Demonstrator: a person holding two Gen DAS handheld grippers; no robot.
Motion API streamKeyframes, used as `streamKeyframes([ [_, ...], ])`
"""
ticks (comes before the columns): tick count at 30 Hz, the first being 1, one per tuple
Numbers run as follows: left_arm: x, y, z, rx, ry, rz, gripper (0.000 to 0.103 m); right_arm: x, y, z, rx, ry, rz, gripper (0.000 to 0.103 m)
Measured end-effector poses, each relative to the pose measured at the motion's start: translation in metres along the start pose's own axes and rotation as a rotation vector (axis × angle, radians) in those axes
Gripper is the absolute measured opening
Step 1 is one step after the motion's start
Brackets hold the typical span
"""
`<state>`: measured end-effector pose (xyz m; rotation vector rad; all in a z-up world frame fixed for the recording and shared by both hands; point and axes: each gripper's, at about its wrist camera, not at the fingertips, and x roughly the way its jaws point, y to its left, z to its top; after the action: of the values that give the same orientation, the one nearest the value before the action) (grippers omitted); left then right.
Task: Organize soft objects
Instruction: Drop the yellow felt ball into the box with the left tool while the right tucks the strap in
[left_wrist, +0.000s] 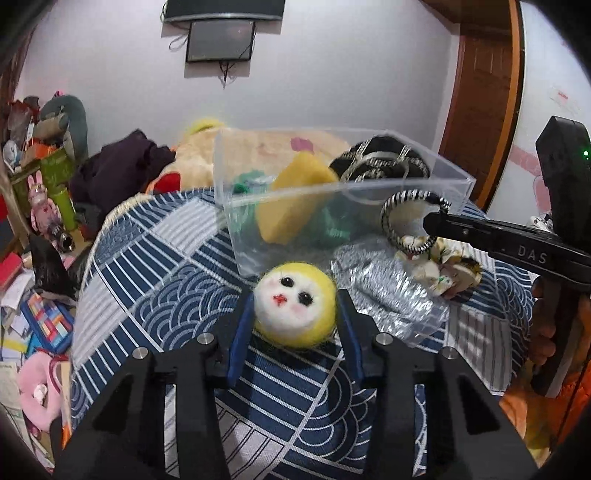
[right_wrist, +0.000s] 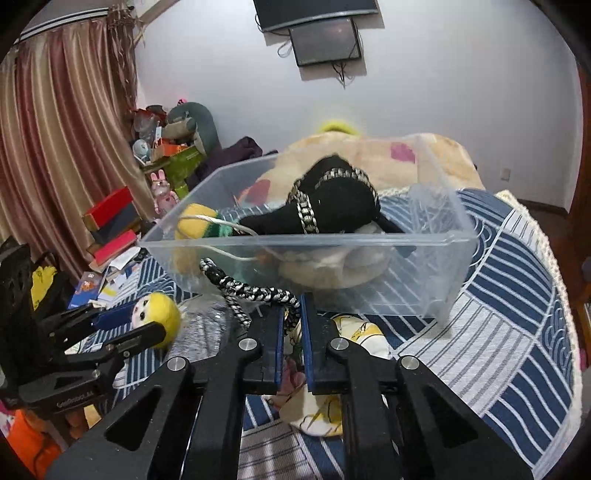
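Observation:
My left gripper (left_wrist: 294, 312) is shut on a yellow felt ball with a white doll face (left_wrist: 295, 304), low over the blue patterned cloth (left_wrist: 155, 266); the ball also shows in the right wrist view (right_wrist: 157, 314). My right gripper (right_wrist: 292, 314) is shut on a black-and-white braided hair tie (right_wrist: 255, 293), held just in front of the clear plastic box (right_wrist: 295, 242). The tie also shows in the left wrist view (left_wrist: 410, 221). The box (left_wrist: 236, 206) holds a yellow sponge (left_wrist: 295, 199), green items and a black plush (right_wrist: 332, 199).
A silver glitter pouch (left_wrist: 388, 280) and a cream floral scrunchie (left_wrist: 447, 269) lie on the cloth in front of the box. A large beige plush (right_wrist: 354, 155) lies behind it. Clutter, boxes and toys (left_wrist: 48, 177) fill the left side.

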<state>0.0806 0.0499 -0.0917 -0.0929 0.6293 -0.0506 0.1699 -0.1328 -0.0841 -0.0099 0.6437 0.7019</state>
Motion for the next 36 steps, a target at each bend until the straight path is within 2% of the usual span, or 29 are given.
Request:
streamKeyframes([
  [11, -0.036, 0.001, 0.042, -0.006, -0.132, -0.008, 0.044, -0.049, 0.002, 0.027, -0.01, -0.156, 0.026, 0.008],
  [19, -0.038, 0.004, 0.078, -0.005, -0.196, -0.003, 0.044, -0.053, 0.005, 0.055, -0.022, -0.225, -0.004, 0.008],
  [22, -0.028, 0.006, 0.09, -0.005, -0.192, -0.007, 0.044, -0.042, 0.009, 0.061, -0.031, -0.213, -0.014, 0.008],
  [26, -0.005, 0.01, 0.102, -0.017, -0.148, -0.003, 0.044, -0.019, 0.014, 0.066, -0.033, -0.166, -0.016, 0.008],
  [36, 0.046, 0.021, 0.104, -0.073, -0.037, -0.012, 0.044, 0.028, 0.019, 0.062, -0.061, -0.034, -0.044, 0.008],
])
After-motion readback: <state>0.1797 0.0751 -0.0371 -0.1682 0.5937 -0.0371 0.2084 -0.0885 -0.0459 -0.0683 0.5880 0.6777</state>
